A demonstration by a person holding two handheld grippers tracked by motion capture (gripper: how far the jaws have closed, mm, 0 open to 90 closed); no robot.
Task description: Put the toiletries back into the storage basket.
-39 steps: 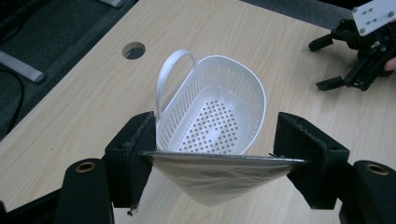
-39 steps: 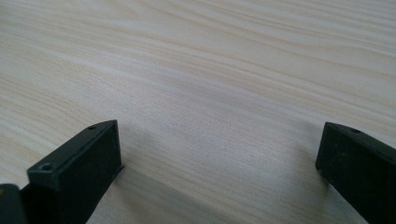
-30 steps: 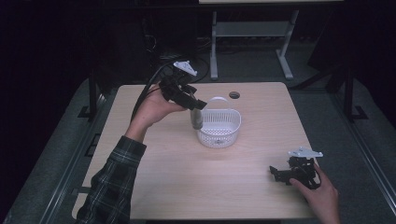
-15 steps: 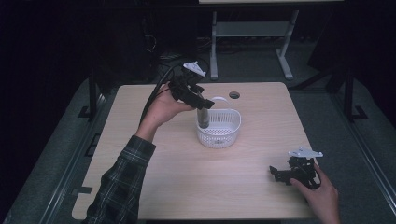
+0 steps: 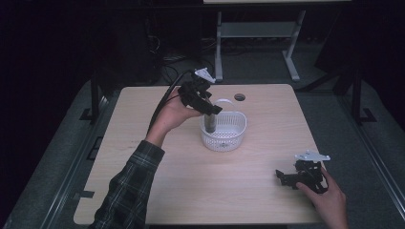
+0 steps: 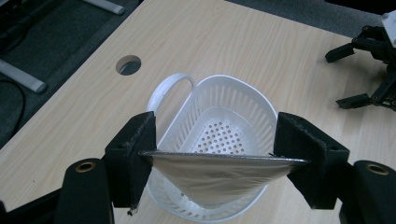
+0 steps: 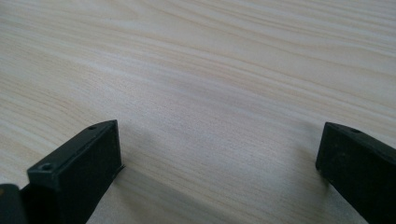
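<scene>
Nearest you, at the front right of the surface (image 5: 205,191), your right hand (image 5: 327,198) holds the right tool (image 5: 286,177) low over the bare wood, its grey three-cornered plate on top. In the right gripper view its jaws stand wide apart with nothing between them, and light wood grain runs across behind them.

At the front left, your plaid sleeve (image 5: 126,191) rises from the near edge, and the forearm reaches up toward the middle of the surface.

Toward the middle, your left hand (image 5: 172,114) holds the left tool (image 5: 210,110) tilted downward above the left rim of the white basket (image 5: 229,136). In the left gripper view the left tool (image 6: 212,156) is closed on a grey pouch (image 6: 215,177): the pouch's flat top edge spans from one jaw to the other, and its body sags in a curve below. In the high view the grey pouch (image 5: 209,123) hangs upright from the tool, its lower part down inside the basket at the left side.

The white basket (image 6: 224,112) stands on the surface a little beyond centre; it has slotted walls, a perforated floor and a loop handle (image 6: 168,88) on its far side.

Farther back, a round hole (image 5: 239,97) pierces the surface near the far edge. A black cable (image 5: 165,98) trails from the left tool off the left. Beyond the surface stands a white frame (image 5: 258,28) on the dark floor.
</scene>
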